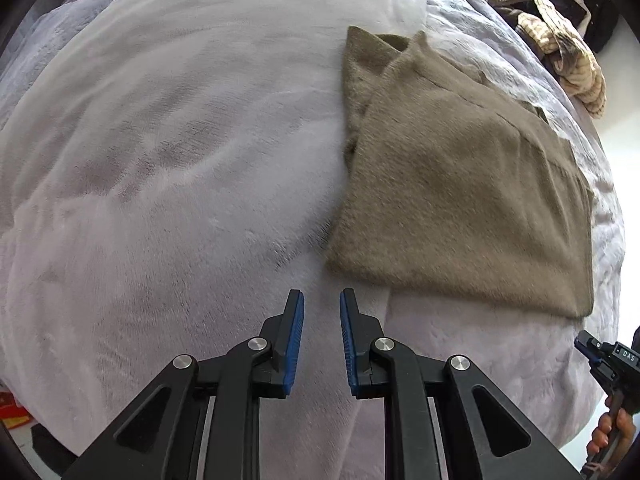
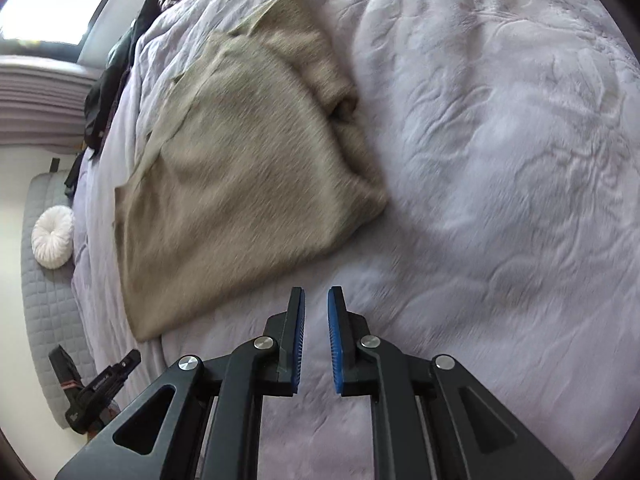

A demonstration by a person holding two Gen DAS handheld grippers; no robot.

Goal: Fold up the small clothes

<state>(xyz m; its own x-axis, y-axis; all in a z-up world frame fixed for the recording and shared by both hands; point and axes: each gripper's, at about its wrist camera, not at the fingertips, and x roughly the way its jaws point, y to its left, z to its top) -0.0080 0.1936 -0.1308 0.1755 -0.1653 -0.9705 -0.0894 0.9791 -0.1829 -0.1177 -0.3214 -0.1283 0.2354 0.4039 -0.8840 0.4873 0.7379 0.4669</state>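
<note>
A folded olive-tan knit garment (image 1: pixel 460 184) lies flat on the pale lilac plush blanket (image 1: pixel 160 160). In the left wrist view it is up and to the right of my left gripper (image 1: pixel 322 294). That gripper's blue pads are drawn close together, with only a slim gap and nothing in it. In the right wrist view the same garment (image 2: pixel 240 168) is up and to the left of my right gripper (image 2: pixel 317 290), which is likewise nearly closed and empty. Both grippers hover above bare blanket, just off the garment's near edge. The right gripper (image 1: pixel 608 360) and the hand (image 1: pixel 612 432) holding it show at the left view's edge.
A heap of tan and dark clothes (image 1: pixel 560 40) sits at the far end of the bed. A round white cushion (image 2: pixel 53 237) rests on a grey quilted mat (image 2: pixel 44 320) on the floor beside the bed. Dark garments (image 2: pixel 112 80) hang over the bed's edge.
</note>
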